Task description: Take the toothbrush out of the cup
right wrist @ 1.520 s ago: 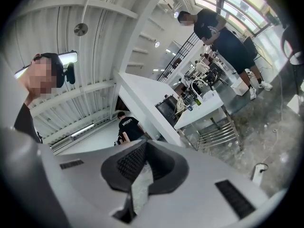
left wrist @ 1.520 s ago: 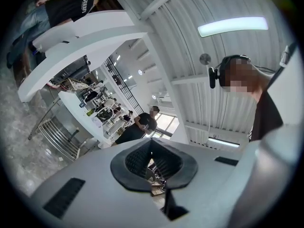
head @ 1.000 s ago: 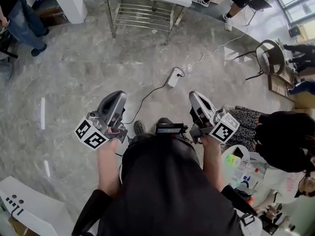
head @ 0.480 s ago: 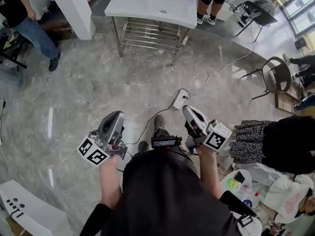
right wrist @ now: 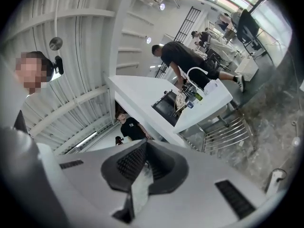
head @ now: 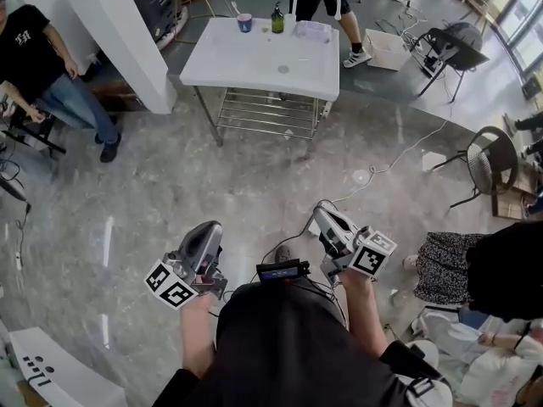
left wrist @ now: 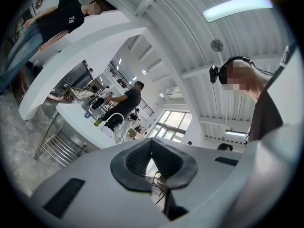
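Grey marbled floor [head: 170,185] is seen between the two grippers and a white sink table [head: 254,66], with a wire shelf [head: 267,113] fitted under it. No readable writing is found: the white print on a bystander's black T-shirt [head: 25,47] is too small, and only square markers are shown on the gripper cubes. The left gripper [head: 211,229] and right gripper [head: 323,212] are carried low, well apart from the table, each with jaws pressed together on nothing. A blue cup [head: 244,23] is set upright at the table's far edge, near a green bottle [head: 277,18]. The toothbrush cannot be made out in it, so its direction cannot be told.
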The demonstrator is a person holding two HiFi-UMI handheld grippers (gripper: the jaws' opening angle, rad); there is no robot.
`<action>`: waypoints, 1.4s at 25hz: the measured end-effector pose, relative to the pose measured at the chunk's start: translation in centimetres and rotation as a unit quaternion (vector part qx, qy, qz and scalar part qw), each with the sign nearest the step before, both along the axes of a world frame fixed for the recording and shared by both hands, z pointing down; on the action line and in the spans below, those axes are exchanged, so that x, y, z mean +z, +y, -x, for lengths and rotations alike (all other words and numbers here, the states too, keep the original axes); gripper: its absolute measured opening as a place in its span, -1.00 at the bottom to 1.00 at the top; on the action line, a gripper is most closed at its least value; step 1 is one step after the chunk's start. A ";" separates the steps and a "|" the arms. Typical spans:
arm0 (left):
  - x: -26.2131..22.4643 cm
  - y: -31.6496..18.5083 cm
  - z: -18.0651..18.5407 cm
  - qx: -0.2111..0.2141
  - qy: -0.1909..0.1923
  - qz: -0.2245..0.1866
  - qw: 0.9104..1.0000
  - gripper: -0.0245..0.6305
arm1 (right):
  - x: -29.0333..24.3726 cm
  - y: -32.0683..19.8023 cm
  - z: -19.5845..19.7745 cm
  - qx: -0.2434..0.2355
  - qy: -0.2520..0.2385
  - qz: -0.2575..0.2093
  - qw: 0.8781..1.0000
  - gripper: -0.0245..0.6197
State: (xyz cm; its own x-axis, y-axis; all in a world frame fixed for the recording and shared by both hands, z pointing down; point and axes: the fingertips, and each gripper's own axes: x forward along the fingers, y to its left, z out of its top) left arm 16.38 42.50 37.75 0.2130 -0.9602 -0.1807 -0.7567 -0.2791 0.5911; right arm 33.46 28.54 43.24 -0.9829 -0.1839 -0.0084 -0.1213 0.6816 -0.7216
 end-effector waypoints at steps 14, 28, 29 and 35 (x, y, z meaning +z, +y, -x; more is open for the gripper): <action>0.0 -8.6 -0.7 0.015 0.008 -0.003 1.000 -0.91 | 0.1 -7.9 -1.0 0.011 0.004 0.004 1.000 -0.90; 0.6 -16.6 10.7 0.035 0.042 -0.028 0.998 -0.91 | -0.6 -15.0 8.1 0.052 0.027 0.002 0.998 -0.90; 0.6 -17.1 12.2 0.032 0.044 -0.031 0.998 -0.90 | -0.8 -15.3 9.7 0.046 0.030 -0.001 0.999 -0.90; 1.4 -19.5 20.4 0.021 0.067 -0.035 0.997 -0.90 | -2.1 -17.8 18.8 0.026 0.046 -0.019 0.998 -0.90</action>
